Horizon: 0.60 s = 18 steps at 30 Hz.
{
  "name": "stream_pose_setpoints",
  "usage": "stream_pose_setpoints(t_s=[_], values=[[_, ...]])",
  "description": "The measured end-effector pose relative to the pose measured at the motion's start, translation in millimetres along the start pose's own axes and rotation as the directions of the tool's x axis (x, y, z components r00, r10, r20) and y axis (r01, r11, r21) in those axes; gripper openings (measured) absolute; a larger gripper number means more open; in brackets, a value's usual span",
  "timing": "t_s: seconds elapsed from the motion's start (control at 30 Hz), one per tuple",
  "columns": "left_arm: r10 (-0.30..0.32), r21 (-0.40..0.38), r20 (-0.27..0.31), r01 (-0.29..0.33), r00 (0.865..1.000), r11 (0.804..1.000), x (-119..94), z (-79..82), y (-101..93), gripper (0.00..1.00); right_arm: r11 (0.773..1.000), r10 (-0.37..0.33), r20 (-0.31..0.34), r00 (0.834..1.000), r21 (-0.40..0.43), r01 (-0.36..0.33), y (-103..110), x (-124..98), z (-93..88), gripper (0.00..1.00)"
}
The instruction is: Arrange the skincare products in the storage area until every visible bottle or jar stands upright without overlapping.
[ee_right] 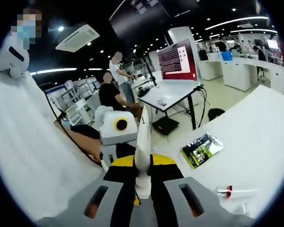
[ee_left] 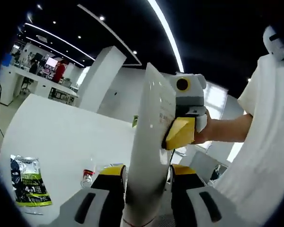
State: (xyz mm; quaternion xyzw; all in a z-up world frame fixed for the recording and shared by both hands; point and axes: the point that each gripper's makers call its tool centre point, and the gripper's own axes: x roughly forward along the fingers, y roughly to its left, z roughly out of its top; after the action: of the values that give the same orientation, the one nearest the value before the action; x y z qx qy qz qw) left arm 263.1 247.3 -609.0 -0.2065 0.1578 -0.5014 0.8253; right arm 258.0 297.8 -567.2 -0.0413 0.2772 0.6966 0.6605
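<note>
Left gripper view: left gripper has its jaws closed on the lower end of a tall white tube, held up in the air above the white desk. Right gripper comes in from the right and pinches the tube's flat side edge higher up with its yellow pads. On the desk below: a green-black sachet lying flat, and a small clear bottle with a red band, near the left jaw.

Right gripper view: right gripper jaws are clamped narrow on the thin edge of the same white tube, seen edge-on. Left gripper sits just behind it. Sachet and a small red-banded item lie on the desk, well apart from the tube.

Handling, my read: the tube looks light, glossy and squeezable, so slippery and likely to flex under a hard pinch. Best to grip the stiffer end, moderate force, stand it on its flat end.
</note>
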Motion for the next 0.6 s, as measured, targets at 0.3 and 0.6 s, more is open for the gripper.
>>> stream_pose_setpoints(t_s=[0.3, 0.6], values=[[0.003, 0.071, 0.013, -0.004, 1.000, 0.997, -4, 2.0, 0.5, 0.26, 0.997, 0.081, -0.001, 0.997, -0.018, -0.081, -2, 3, 4.4, 0.09], [0.087, 0.023, 0.024, -0.088, 0.996, 0.996, -8, 4.5, 13.2, 0.22, 0.997, 0.037, 0.116, 0.993, 0.065, -0.045, -10, 11, 13.3, 0.14]])
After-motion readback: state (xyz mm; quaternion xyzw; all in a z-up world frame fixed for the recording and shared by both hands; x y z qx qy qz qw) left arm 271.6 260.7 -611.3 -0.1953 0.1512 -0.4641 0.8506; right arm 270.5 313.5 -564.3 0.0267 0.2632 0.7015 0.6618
